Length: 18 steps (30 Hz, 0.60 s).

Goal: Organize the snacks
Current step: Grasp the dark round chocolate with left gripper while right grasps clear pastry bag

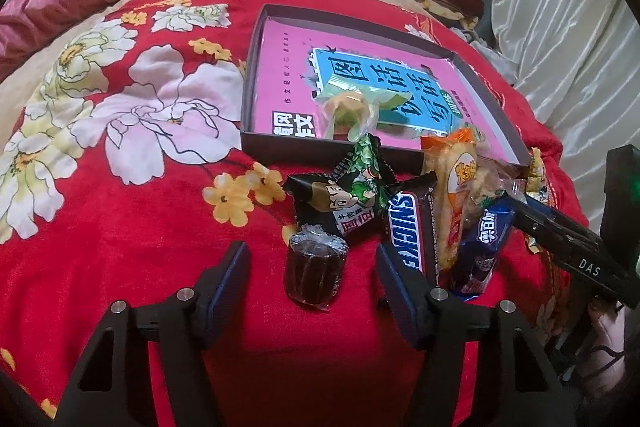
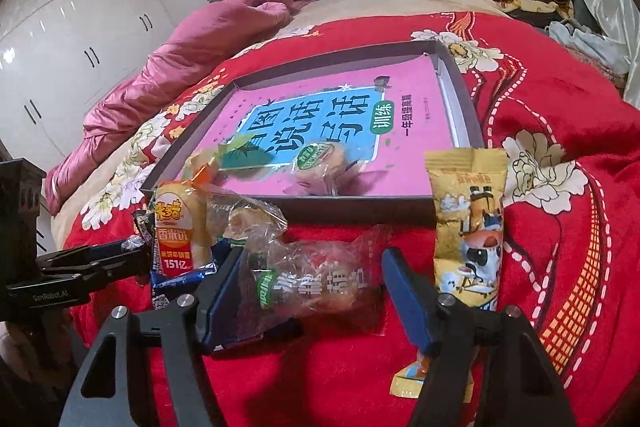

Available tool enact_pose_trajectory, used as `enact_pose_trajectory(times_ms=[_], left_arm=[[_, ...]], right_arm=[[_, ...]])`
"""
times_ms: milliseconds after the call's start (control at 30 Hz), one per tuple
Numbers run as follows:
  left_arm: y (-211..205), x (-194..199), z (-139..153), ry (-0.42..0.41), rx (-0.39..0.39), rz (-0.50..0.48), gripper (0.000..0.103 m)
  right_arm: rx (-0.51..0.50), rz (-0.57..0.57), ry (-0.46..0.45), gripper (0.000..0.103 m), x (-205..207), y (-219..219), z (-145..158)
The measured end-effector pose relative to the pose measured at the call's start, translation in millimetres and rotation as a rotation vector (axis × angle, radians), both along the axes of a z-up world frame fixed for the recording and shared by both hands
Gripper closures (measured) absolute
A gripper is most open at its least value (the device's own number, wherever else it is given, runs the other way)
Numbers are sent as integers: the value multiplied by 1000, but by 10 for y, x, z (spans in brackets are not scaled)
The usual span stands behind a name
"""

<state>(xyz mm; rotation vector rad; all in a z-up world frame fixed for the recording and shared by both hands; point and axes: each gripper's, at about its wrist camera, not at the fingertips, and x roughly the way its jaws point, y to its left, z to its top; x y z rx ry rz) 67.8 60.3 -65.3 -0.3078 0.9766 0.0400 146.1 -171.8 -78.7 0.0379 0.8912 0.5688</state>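
**Both grippers open over snack pile on bed**

Left gripper (image 1: 314,279) jaws stand apart around a dark brown wrapped roll (image 1: 315,273), pads not touching it. Right gripper (image 2: 310,287) jaws stand apart around a clear crinkled pastry packet (image 2: 316,277). Both snacks lie on the red floral blanket (image 1: 120,227), near the shallow dark cardboard box (image 1: 332,147) holding a pink book (image 2: 332,115).

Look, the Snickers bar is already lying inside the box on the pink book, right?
Not quite. The Snickers bar lies outside the box, on the red blanket just in front of it. The left wrist view shows that. The pink book is indeed inside the box.
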Motion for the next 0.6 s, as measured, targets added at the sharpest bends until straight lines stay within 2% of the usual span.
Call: enact_pose_trajectory(times_ms=[133, 300, 367, 500, 600], left_arm=[[-3, 18, -36, 6, 0, 5, 36], [-2, 37, -65, 9, 2, 10, 38], [2, 43, -64, 6, 13, 17, 50], [43, 55, -82, 6, 4, 24, 57], [54, 55, -84, 5, -4, 15, 67]], right_arm=[[-50, 22, -11, 34, -1, 68, -35], [-35, 38, -8, 40, -10, 39, -18], [-31, 44, -17, 41, -33, 35, 11], [-4, 44, -21, 42, -58, 1, 60], [24, 43, -29, 42, -89, -36, 111]])
